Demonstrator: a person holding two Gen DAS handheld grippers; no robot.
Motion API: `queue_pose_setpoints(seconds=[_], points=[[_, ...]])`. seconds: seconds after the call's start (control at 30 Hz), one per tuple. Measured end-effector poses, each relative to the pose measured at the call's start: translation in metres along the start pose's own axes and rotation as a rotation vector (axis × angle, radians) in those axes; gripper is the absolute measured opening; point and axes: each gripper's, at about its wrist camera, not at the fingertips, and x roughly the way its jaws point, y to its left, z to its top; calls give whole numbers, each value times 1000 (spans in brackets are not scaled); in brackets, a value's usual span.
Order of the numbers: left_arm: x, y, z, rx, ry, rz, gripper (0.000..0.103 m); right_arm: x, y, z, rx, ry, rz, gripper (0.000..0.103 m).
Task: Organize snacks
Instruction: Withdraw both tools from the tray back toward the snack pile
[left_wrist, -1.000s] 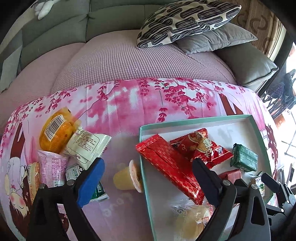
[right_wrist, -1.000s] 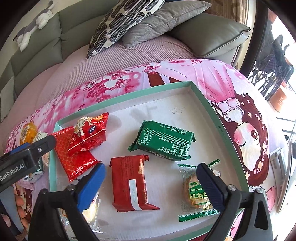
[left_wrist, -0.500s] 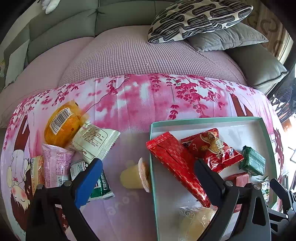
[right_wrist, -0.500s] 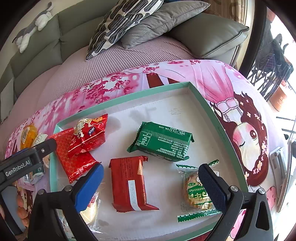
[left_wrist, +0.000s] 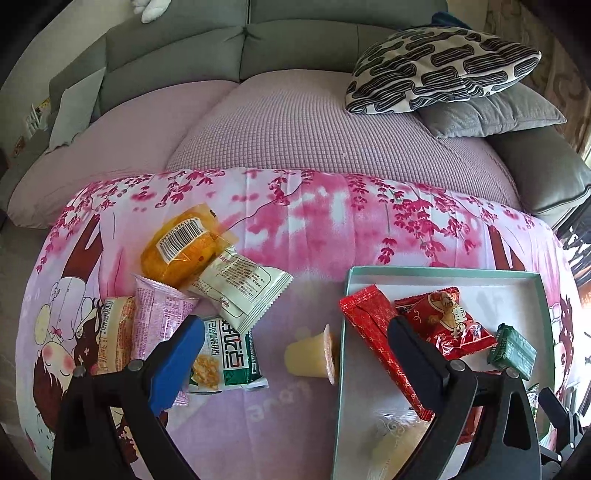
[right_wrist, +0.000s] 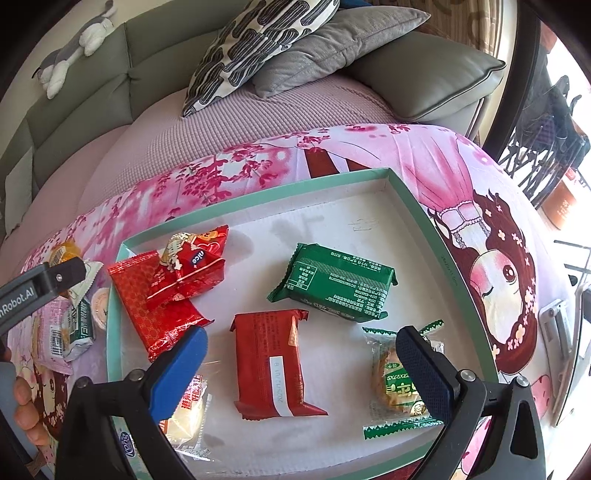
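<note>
Pink cloth (left_wrist: 314, 221) printed with blossoms covers the table, and a grey sofa (left_wrist: 295, 40) with two cushions fills the top of both views.

My left gripper (left_wrist: 291, 350) sits at the bottom of the left wrist view with its jaws spread wide and nothing between them. Between its fingertips, low in the middle of the frame, a small jelly cup (left_wrist: 312, 355) lies tipped on its side on the cloth, just outside the left wall of the mint-green tray (left_wrist: 443, 271). To the left of centre lies a loose heap of snacks: an orange bun (left_wrist: 177, 251) with a barcode label, a white packet (left_wrist: 240, 288) overlapping it, a pink packet (left_wrist: 155, 325) and a green-and-white packet (left_wrist: 229, 360).

My right gripper (right_wrist: 301, 363) hangs over the tray (right_wrist: 258, 192) at the bottom of the right wrist view, jaws also wide apart and empty. Inside the tray, a dark red packet (right_wrist: 269, 363) lies between its fingertips. A green packet (right_wrist: 336, 282) lies above it towards the centre. At the left of the tray a long red packet (right_wrist: 155, 299) lies under a crinkled red bag (right_wrist: 192, 267). A clear-wrapped cake (right_wrist: 395, 376) with green edges lies at lower right, partly behind the right finger. Another clear-wrapped pastry (right_wrist: 188, 410) lies at lower left.
</note>
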Motion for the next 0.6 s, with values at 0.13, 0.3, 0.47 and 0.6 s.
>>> queue_pose_setpoints(seconds=[0.13, 0.3, 0.47, 0.6], points=[[-2, 7, -3, -8, 10, 24, 99, -2, 7, -1, -19, -3, 3, 103], [-10, 26, -8, -32, -3, 76, 99, -3, 19, -2, -48, -6, 13, 103], [-15, 56, -14, -89, 0, 114, 99, -7, 33, -5, -77, -12, 29, 103], [-20, 87, -22, -139, -9, 185, 99, -11, 53, -9, -120, -19, 56, 103]])
